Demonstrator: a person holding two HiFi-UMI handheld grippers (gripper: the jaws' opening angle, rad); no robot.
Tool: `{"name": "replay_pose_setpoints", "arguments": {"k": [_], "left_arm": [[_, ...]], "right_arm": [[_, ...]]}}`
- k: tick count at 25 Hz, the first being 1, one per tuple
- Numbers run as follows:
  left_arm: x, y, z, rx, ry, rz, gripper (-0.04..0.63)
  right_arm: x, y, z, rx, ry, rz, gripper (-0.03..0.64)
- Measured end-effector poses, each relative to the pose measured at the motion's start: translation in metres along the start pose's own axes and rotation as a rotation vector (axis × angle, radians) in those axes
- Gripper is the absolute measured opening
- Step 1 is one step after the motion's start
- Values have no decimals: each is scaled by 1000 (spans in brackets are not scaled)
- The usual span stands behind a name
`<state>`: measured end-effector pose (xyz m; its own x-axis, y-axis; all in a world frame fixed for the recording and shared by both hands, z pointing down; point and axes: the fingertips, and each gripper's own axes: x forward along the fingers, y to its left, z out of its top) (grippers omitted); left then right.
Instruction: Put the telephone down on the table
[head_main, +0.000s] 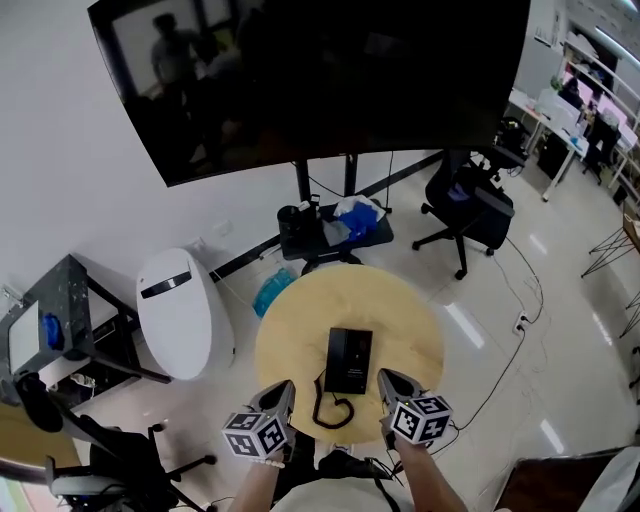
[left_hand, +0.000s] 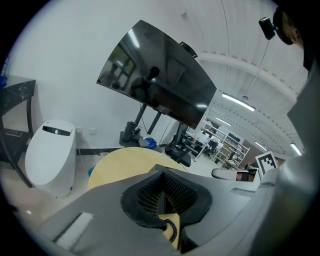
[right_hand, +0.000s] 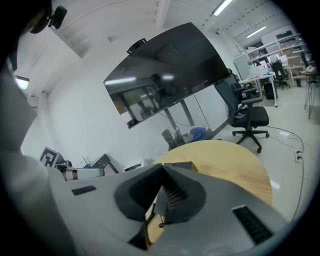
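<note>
Lying flat on the round table (head_main: 300, 320), the telephone (head_main: 348, 360) sits near the edge closest to you, its long axis running straight away from you toward the big dark screen (head_main: 330, 80). It is between your two grippers and just ahead of their tips, so either one would reach it by going forward and inward. Your right gripper (head_main: 388, 380) is the nearer, with its tip just beside the phone's right flank. Your left gripper (head_main: 284, 390) stands a little further off, with bare tabletop between it and the phone's left side. The coiled cord (head_main: 335, 410) loops off the phone's near end, in the gap between the two grippers. Your left gripper's own view shows its jaws pressed together with nothing caught between the pads (left_hand: 175, 192); only a bit of cord shows beyond them. The right gripper view shows the same, jaws closed and empty. Judging by how things lie, the phone is already down on the table and neither gripper touches it. If you must shift it, take it across its narrow width from the right.
</note>
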<state>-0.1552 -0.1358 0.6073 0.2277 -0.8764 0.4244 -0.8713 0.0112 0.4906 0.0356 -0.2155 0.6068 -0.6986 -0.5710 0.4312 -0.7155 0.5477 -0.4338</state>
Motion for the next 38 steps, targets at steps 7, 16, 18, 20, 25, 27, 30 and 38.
{"name": "replay_pose_setpoints", "arguments": {"k": [7, 16, 18, 20, 25, 27, 30, 38], "left_arm": [[-20, 1, 3, 8, 3, 19, 3], [-39, -4, -5, 25, 52, -61, 3], [-45, -5, -5, 30, 55, -78, 3], [-47, -7, -5, 35, 60, -101, 3], [-41, -17, -11, 62, 106, -164, 3], [-39, -23, -14, 70, 126, -189, 3], [-39, -31, -18, 87, 154, -225, 3], [-43, -40, -28, 137, 223, -276, 3]], "right_arm": [[-9, 26, -2, 10, -23, 36, 2], [-35, 57, -22, 25, -35, -9, 2], [-41, 67, -27, 22, -38, -20, 2], [-46, 72, -29, 21, -46, -36, 2], [-61, 67, -32, 38, -75, -105, 2], [-71, 65, -37, 54, -80, -135, 3], [-86, 63, -48, 88, -86, -181, 3], [-104, 67, -67, 142, -104, -274, 3]]}}
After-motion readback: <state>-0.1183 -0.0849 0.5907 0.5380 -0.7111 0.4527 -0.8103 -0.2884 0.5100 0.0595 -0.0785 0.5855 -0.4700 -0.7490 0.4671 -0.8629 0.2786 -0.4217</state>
